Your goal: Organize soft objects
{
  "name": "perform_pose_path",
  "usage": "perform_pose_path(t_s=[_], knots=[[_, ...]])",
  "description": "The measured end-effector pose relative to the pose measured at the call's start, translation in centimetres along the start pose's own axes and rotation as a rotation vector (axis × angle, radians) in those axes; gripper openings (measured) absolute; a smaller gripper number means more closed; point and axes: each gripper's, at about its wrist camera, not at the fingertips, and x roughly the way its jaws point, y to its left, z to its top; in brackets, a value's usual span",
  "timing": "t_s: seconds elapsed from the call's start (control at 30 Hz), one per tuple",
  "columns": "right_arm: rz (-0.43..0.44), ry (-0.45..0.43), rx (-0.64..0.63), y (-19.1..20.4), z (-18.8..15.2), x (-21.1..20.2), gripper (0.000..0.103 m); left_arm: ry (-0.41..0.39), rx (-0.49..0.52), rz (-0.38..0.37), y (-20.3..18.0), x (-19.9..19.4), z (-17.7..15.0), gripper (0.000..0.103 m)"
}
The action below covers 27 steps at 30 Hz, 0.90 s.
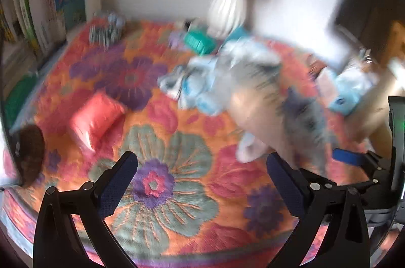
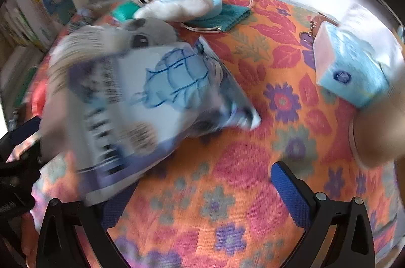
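Grey-blue and fuzzy, the plush (image 2: 141, 40) lies mid-table with a printed pillow (image 2: 157, 95) across it, both blurred. Your left gripper (image 1: 202, 182) and right gripper (image 2: 202, 194) both have jaws spread wide, nothing between them. I'd take one soft thing at a time: come down over the pillow's near corner, pinch a fold, and lift clear of the plush. The pink cushion (image 1: 97, 118) sits toward the table's left edge. No bin or basket that I can see; the tissue box (image 2: 351, 73) by the right edge looks shut, contents hidden.
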Motion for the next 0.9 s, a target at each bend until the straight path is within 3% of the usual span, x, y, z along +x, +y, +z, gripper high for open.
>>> perform_pose_path(t_s=[0.1,0.17,0.27,0.4,0.53,0.63,0.73,0.9], knots=[[0.048,-0.169,-0.023,0.1,-0.8,-3.5,0.103,-0.104,0.063,0.015,-0.9,-1.4,0.7,0.102],[-0.012,-0.320,-0.094,1.2,-0.8,-5.8,0.103,-0.165,0.065,0.010,-0.7,-1.2,1.6,0.102],[-0.048,-0.430,-0.132,1.9,-0.7,-6.4,0.103,-0.208,0.061,0.032,0.1,0.1,2.6,0.102],[-0.098,-0.451,-0.123,2.1,1.0,-4.2,0.103,-0.237,0.043,0.054,1.3,1.5,2.4,0.102],[-0.046,-0.424,-0.012,-0.4,1.5,-2.6,0.103,-0.224,-0.019,0.022,2.6,2.1,2.1,0.102],[-0.011,-0.440,0.054,-2.2,1.4,-2.9,0.103,-0.207,-0.022,0.012,2.6,2.5,1.8,0.102],[0.031,-0.397,0.112,-3.6,1.8,-2.2,0.103,-0.179,-0.015,0.011,2.3,3.0,1.8,0.102],[0.003,-0.413,0.098,-3.1,1.6,-2.4,0.103,-0.173,-0.012,0.036,1.9,3.0,1.8,0.102]])
